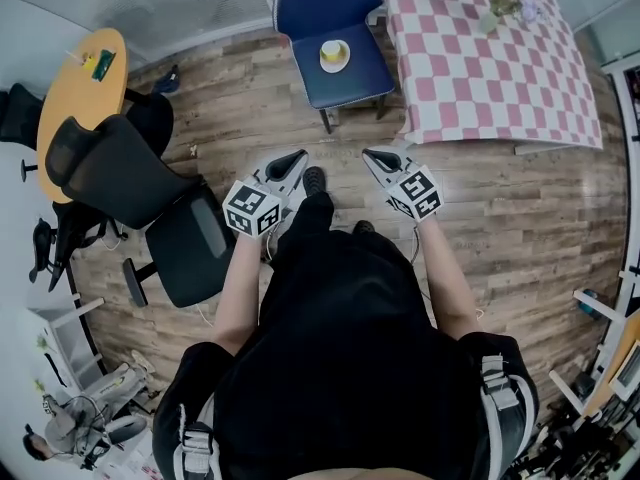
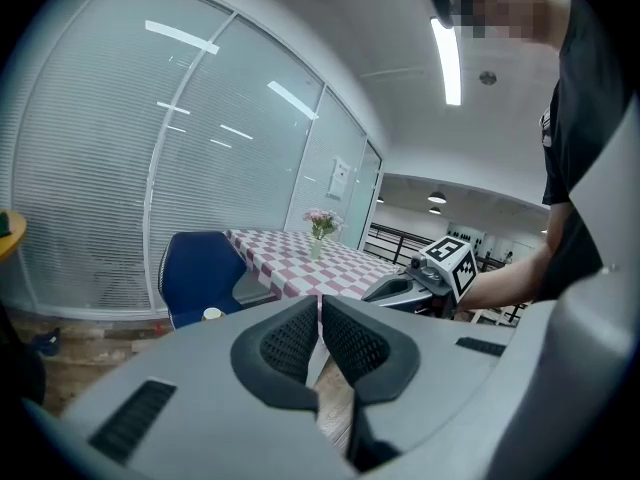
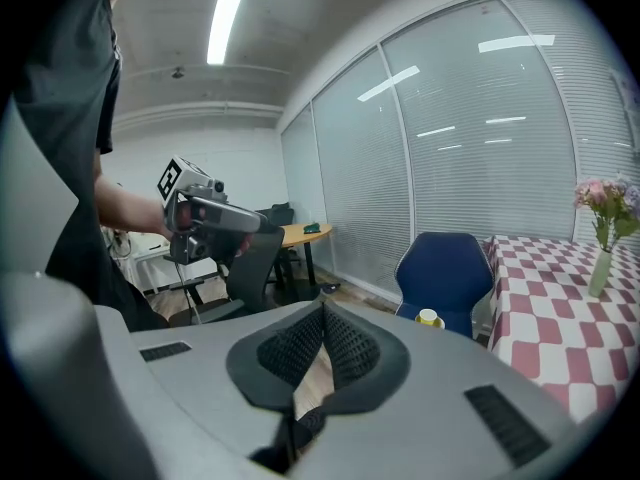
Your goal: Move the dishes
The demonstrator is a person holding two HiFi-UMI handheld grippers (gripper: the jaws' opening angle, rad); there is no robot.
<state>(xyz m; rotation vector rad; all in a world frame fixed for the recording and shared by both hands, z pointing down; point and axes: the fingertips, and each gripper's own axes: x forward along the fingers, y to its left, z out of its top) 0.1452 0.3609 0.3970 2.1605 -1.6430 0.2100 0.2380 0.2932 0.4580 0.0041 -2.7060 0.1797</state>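
Pads [image 2: 290,343] of black mesh touch on closed left claw [image 2: 320,303] and right claw [image 3: 323,315].

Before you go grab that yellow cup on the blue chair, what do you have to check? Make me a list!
1. Left tongs empty: ok, shut on nothing.
2. Right tongs empty: ok, shut on nothing.
3. Tongs open for grabbing: not ok.
4. Yellow cup upright on its saucer on the blue chair: ok.
5. Close enough to reach: likely not ok, wooden floor lies between.
6. Cup empty: cannot tell.
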